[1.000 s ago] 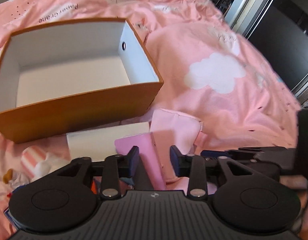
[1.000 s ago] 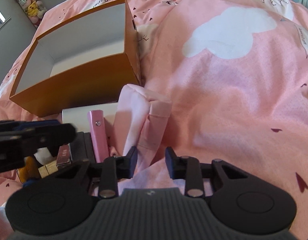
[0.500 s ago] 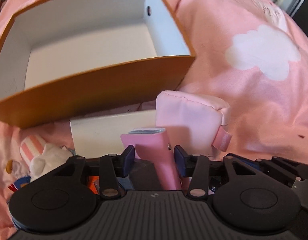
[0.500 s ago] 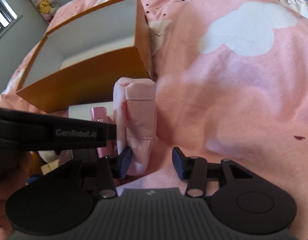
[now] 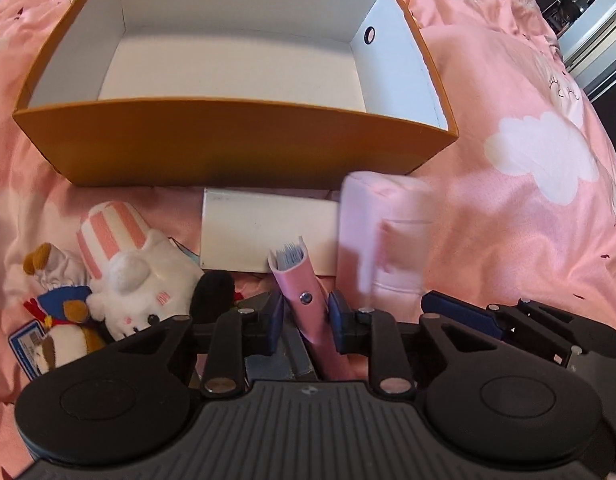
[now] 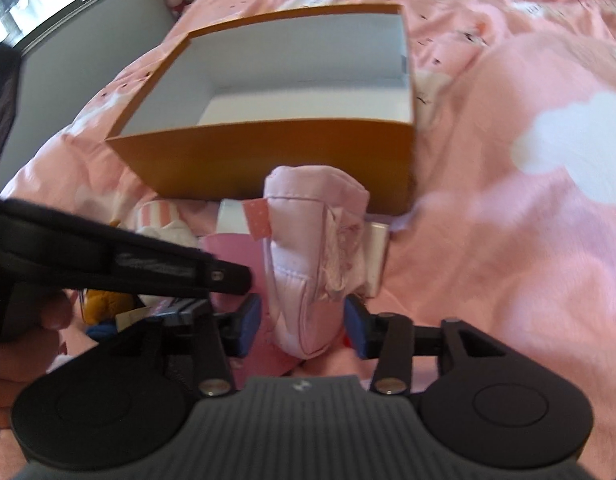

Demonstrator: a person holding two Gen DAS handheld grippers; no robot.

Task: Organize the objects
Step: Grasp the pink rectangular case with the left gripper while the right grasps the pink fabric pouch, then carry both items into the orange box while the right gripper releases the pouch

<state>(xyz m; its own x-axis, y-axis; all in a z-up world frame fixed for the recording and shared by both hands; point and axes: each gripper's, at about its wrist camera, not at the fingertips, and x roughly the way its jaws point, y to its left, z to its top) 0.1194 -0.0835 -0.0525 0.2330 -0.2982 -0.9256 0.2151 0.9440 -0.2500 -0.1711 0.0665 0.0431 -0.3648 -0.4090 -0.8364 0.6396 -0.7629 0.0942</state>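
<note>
My left gripper (image 5: 306, 318) points down at the bed, its jaws closing, and both blue pads touch the sides of an upright pink snap case (image 5: 298, 284). Just right of it stands a soft pink pouch (image 5: 383, 232). In the right wrist view that pouch (image 6: 308, 248) sits between the pads of my right gripper (image 6: 302, 326). Its jaws are opening, with a gap on each side. Behind both stands an empty orange box (image 5: 236, 148) with a white inside, also seen from the right wrist (image 6: 268, 152).
A flat white box (image 5: 244, 236) lies against the orange box's front wall. Several plush toys (image 5: 128, 280) are heaped at the left. The pink cloud-print bedcover (image 5: 539, 160) spreads out to the right. A hand (image 6: 24, 344) holds the left gripper at the left.
The left gripper dropped closer to the pink case and its jaws narrowed onto it. The right gripper swung over so that the pouch sits between its jaws, which widened.
</note>
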